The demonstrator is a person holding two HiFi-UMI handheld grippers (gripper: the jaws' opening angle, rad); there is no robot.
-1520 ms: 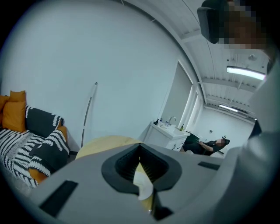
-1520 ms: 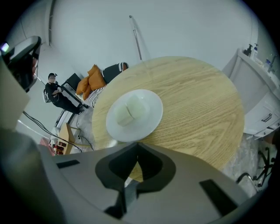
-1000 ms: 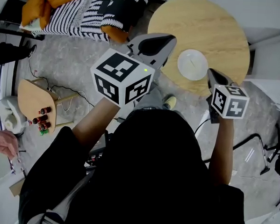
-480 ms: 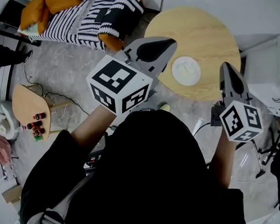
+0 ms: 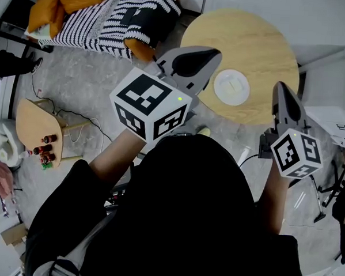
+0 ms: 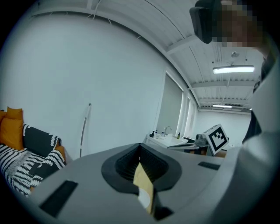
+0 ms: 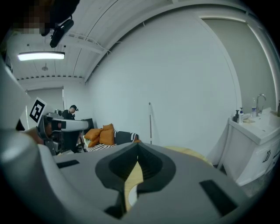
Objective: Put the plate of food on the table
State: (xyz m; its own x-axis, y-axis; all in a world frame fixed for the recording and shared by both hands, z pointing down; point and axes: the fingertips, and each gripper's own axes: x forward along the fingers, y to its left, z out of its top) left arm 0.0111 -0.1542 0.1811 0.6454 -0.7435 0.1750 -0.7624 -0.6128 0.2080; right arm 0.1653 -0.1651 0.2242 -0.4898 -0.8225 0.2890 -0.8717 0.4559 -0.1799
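1. Round wooden surface (image 5: 252,40) on grey floor (image 5: 89,84); striped cushions (image 5: 104,18) nearby.
2. White plate (image 5: 231,87) rests near surface's edge.
3. Left gripper (image 5: 210,51), right gripper (image 5: 279,86): both closed, empty, off the plate.

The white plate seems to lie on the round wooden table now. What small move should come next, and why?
Probably just draw both grippers back and finish. The white plate lies flat on the round wooden table. The left gripper and the right gripper have their jaws together, hold nothing and are clear of the plate.
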